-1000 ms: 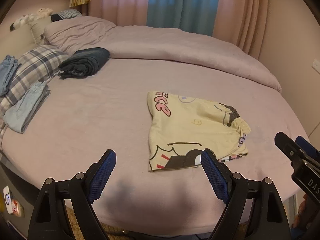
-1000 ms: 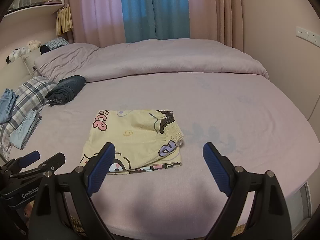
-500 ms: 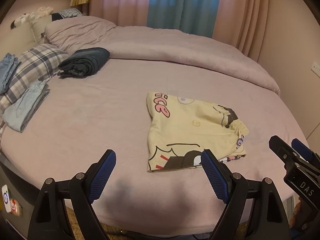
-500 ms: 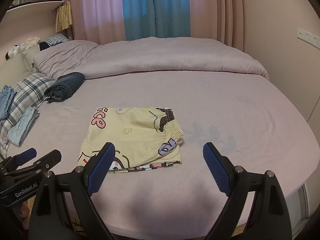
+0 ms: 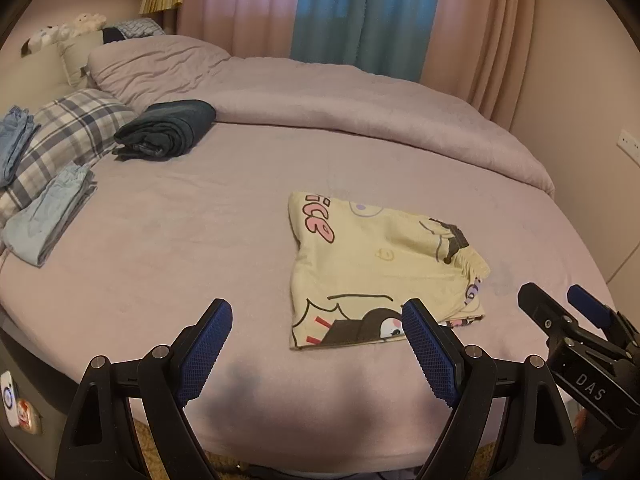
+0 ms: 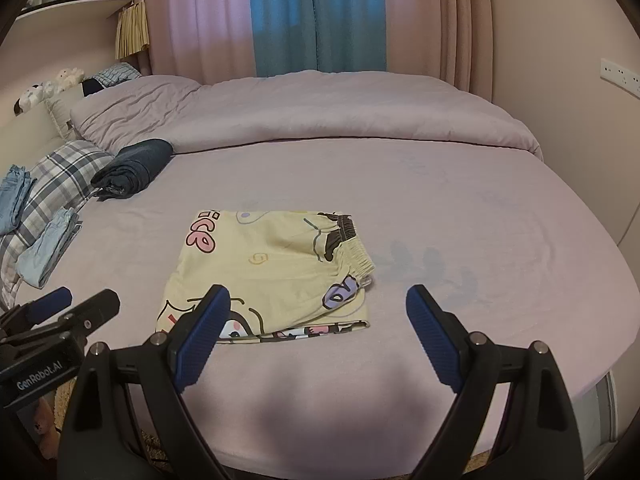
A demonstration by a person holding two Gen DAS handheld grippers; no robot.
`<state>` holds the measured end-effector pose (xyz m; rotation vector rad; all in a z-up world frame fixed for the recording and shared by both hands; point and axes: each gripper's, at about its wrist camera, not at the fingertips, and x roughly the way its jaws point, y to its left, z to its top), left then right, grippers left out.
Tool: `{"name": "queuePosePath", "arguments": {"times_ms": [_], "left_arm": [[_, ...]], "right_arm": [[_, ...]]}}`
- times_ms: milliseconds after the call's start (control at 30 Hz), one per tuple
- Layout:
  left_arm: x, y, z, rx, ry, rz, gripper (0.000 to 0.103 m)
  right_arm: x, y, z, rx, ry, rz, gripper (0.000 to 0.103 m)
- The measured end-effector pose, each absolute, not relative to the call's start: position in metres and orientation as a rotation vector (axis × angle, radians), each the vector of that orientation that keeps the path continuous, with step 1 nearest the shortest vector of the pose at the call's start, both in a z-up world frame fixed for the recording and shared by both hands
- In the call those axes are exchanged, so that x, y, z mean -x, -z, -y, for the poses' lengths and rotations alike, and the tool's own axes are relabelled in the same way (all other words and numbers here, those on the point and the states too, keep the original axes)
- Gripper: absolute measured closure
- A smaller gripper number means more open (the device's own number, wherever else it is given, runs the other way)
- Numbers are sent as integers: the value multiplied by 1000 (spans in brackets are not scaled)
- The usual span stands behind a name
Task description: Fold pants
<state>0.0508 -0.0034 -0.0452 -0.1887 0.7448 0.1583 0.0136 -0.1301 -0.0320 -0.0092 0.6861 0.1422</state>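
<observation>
Folded pants flat on bed, left gripper and right gripper just short of them (both wide apart, empty)

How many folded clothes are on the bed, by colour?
Yellow cartoon pants: 1
Dark navy bundle: 1
Light blue folded clothes: 2
Total: 4

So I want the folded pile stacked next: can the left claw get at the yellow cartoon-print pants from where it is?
Probably yes. The left claw hangs open at the bed's near edge, and the yellow cartoon-print pants lie flat just ahead, with nothing between.
</observation>
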Motion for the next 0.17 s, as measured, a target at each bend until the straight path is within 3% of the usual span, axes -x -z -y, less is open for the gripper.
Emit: {"name": "queuePosePath", "arguments": {"times_ms": [167], "left_arm": [[-51,46,5,190,-159,-749,16]], "right_arm": [[-13,33,129,11,-138,-689,12]]}}
